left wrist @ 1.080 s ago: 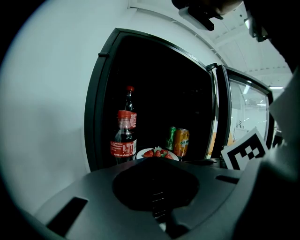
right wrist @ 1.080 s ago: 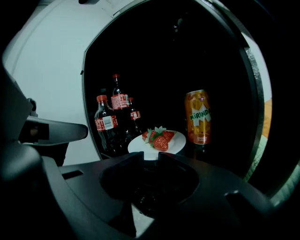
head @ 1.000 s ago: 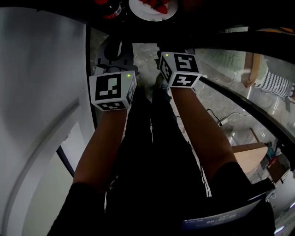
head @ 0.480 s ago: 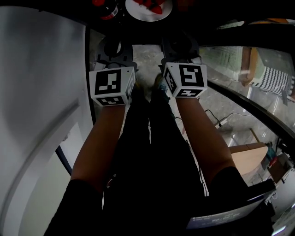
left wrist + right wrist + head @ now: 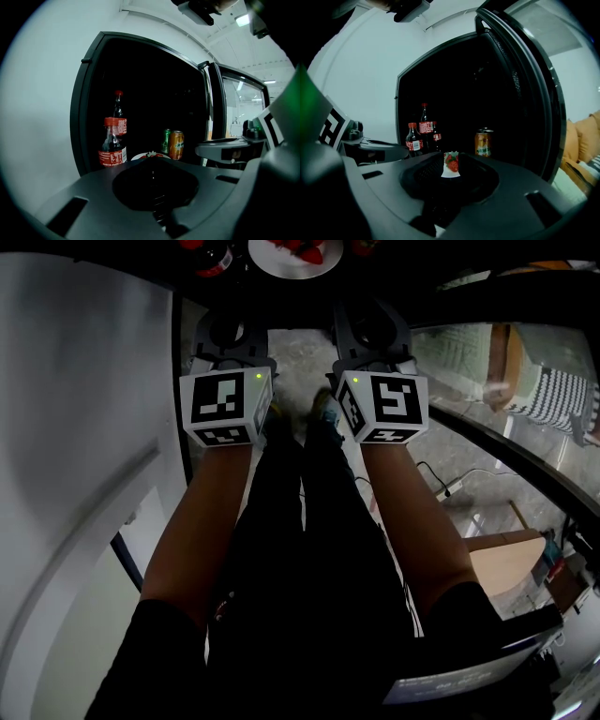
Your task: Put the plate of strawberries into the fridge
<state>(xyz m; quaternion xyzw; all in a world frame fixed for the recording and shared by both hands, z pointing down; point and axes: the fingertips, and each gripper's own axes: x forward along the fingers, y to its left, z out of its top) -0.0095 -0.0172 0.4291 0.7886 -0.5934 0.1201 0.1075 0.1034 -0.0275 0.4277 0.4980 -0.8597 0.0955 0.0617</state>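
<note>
A white plate of strawberries (image 5: 295,257) stands on a shelf inside the dark open fridge, apart from both grippers. In the left gripper view the plate (image 5: 149,156) peeks just over my left gripper (image 5: 154,165), whose jaws meet with nothing between them. In the right gripper view a strip of the plate (image 5: 451,171) shows through the narrow gap of my right gripper (image 5: 451,160), which holds nothing. From the head view both grippers, left (image 5: 228,329) and right (image 5: 367,329), hover side by side in front of the fridge opening.
Cola bottles (image 5: 111,145) stand left of the plate, and a green can (image 5: 166,140) and an orange can (image 5: 176,145) to its right. The open fridge door (image 5: 534,93) hangs at the right. A white wall (image 5: 84,427) lies left. My legs and the floor are below.
The right gripper has drawn back toward me, away from the plate. The left gripper has shifted only slightly. The plate stays on the fridge shelf.
</note>
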